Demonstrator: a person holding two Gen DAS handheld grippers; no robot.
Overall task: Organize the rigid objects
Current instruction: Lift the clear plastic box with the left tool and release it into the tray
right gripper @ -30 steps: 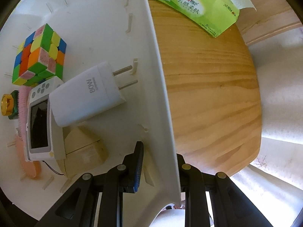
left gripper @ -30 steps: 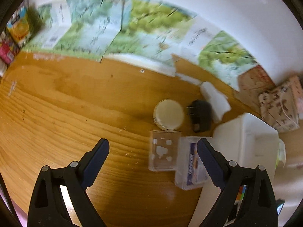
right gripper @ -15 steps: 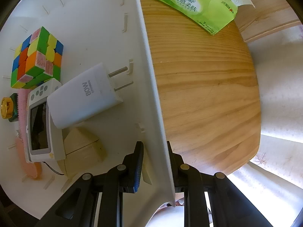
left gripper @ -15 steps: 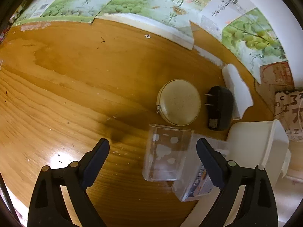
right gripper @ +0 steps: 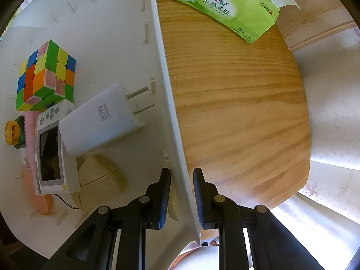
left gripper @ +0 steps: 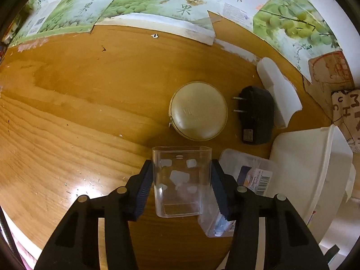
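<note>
left gripper (left gripper: 181, 184) jaws closing around clear plastic box (left gripper: 181, 181) near the counter (left gripper: 90, 94) front edge, pads touching its sides. right gripper (right gripper: 181, 196) clamped on white bin (right gripper: 173, 112) wall; bin holds cube (right gripper: 46, 75), charger (right gripper: 101, 121).

**Clear case on the tabletop, bin partly filled**

A clear plastic case (left gripper: 181, 181) stands on the tabletop (left gripper: 90, 112), near a round beige pouch (left gripper: 198, 110) and black charger (left gripper: 255, 114). The white bin (right gripper: 166, 103) holds a colour cube (right gripper: 46, 74) and white charger (right gripper: 101, 121).
</note>
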